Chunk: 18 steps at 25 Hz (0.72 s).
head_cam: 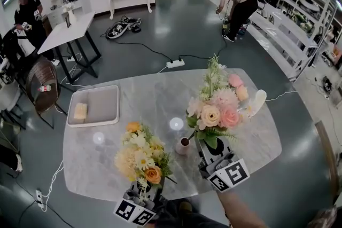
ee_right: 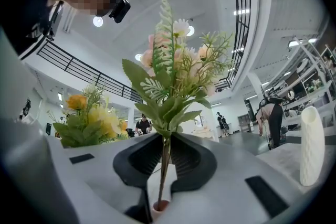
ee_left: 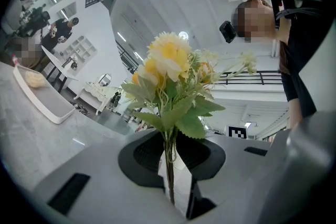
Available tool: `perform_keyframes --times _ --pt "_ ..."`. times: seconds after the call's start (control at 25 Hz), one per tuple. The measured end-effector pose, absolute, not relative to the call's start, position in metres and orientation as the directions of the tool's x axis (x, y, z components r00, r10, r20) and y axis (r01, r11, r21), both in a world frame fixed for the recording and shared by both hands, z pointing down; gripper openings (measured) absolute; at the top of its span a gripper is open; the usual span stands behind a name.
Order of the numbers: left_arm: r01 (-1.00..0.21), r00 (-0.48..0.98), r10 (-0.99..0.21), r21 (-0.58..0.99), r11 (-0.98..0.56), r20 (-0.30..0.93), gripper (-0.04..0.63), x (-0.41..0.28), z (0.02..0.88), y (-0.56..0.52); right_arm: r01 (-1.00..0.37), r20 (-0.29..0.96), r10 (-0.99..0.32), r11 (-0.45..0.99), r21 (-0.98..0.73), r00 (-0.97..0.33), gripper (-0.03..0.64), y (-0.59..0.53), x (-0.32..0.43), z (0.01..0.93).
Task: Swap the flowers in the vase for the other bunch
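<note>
Head view: a pale marble table (head_cam: 149,96) with both grippers held over its near edge, each carrying a bunch of artificial flowers upright.

Left gripper (head_cam: 143,185): in the left gripper view its jaws (ee_left: 169,153) stood only a little apart, clamped on the thin green stems of the yellow bunch (ee_left: 170,68). The yellow and cream heads (head_cam: 141,160) rose above the jaws, over the near left part of the table.

Right gripper (head_cam: 212,147): in the right gripper view its jaws (ee_right: 165,157) were likewise nearly together, pinching the stems of the pink bunch (ee_right: 176,65). This pink, peach and cream bunch (head_cam: 216,107) stood higher than the yellow one and to its right.

Small vase (head_cam: 183,146): it stood on the table between the two grippers, just beside the right one. In the right gripper view the pink bunch's stems ran down to its pinkish mouth (ee_right: 159,207); whether their tips were inside could not be told.

Other items: a tall white ribbed vase (ee_right: 311,144) stood on the table well to the right, seen in the head view (head_cam: 258,101) behind the pink bunch. A white tray (head_cam: 104,104) lay at the table's far left with a pale yellow block (head_cam: 80,111) in it.
</note>
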State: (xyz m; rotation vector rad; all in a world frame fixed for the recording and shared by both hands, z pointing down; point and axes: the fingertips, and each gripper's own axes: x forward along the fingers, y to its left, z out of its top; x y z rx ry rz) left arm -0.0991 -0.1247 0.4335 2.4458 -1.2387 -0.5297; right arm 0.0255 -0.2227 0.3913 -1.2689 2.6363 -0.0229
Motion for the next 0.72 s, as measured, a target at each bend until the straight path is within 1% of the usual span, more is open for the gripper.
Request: perform_keyframes --times 0.72 --pt "-0.679 0.56 -0.807 0.454 -0.577 -0.187 0.078 -0.106 0.415 -0.123 -0.774 -0.218 -0.768 0.628 -0.075 -0.602 0.055 -0.217 0.021 0.362"
